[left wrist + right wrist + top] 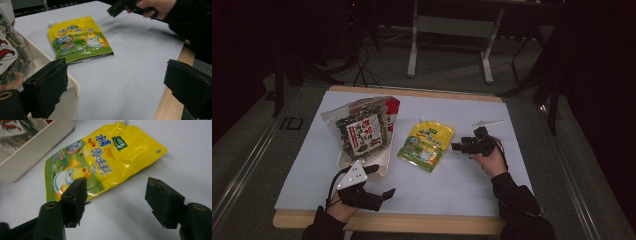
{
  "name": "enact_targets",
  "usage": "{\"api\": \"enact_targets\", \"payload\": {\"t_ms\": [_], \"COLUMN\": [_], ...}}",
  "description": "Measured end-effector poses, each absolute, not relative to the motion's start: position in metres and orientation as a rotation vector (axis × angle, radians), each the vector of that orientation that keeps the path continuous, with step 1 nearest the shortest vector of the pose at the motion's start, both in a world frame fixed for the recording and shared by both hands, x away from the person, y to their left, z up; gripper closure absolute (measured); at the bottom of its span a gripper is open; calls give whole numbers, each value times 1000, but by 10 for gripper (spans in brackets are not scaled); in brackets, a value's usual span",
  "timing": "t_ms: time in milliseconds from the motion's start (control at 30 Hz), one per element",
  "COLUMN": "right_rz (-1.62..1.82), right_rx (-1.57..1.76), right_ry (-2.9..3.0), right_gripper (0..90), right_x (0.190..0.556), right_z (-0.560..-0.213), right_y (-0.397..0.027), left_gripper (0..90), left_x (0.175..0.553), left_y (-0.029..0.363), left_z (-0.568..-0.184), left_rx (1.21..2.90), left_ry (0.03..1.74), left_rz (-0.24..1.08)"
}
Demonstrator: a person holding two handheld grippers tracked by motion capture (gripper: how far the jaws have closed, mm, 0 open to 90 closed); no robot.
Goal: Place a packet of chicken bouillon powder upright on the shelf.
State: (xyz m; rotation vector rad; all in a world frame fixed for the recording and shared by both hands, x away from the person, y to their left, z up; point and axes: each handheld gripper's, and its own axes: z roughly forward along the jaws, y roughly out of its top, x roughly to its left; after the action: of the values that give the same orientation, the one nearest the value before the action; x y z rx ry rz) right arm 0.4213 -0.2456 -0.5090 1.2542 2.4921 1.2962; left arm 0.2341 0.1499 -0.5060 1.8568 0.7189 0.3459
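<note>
Dim room; a white sheet [462, 175] covers a wood-edged table. Yellow pouch [426, 145] lies flat mid-sheet, just right of the cream tray [382, 167] that holds a seaweed snack bag [359, 131]. Its long axis runs away from the person, the white spout corner at the far end, the green band nearest. Glossy yellow, blue lettering, cartoon duck figure. Right gripper [460, 147] sits just right of the pouch, pointing at it, jaws apart, nothing between. Left gripper [388, 193] near the front edge, jaws wide, empty.
</note>
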Motion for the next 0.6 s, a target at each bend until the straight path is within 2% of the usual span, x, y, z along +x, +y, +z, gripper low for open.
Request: {"api": "enact_targets", "payload": {"t_ms": [600], "right_rz": [1171], "right_rx": [1422], "right_ry": [2510], "right_gripper": [365], "right_x": [469], "right_z": [-535], "right_y": [-216], "left_gripper": [66], "left_x": [233], "left_y": [147], "left_z": [-508], "left_rx": [1878], "left_ry": [684], "left_rz": [367]}}
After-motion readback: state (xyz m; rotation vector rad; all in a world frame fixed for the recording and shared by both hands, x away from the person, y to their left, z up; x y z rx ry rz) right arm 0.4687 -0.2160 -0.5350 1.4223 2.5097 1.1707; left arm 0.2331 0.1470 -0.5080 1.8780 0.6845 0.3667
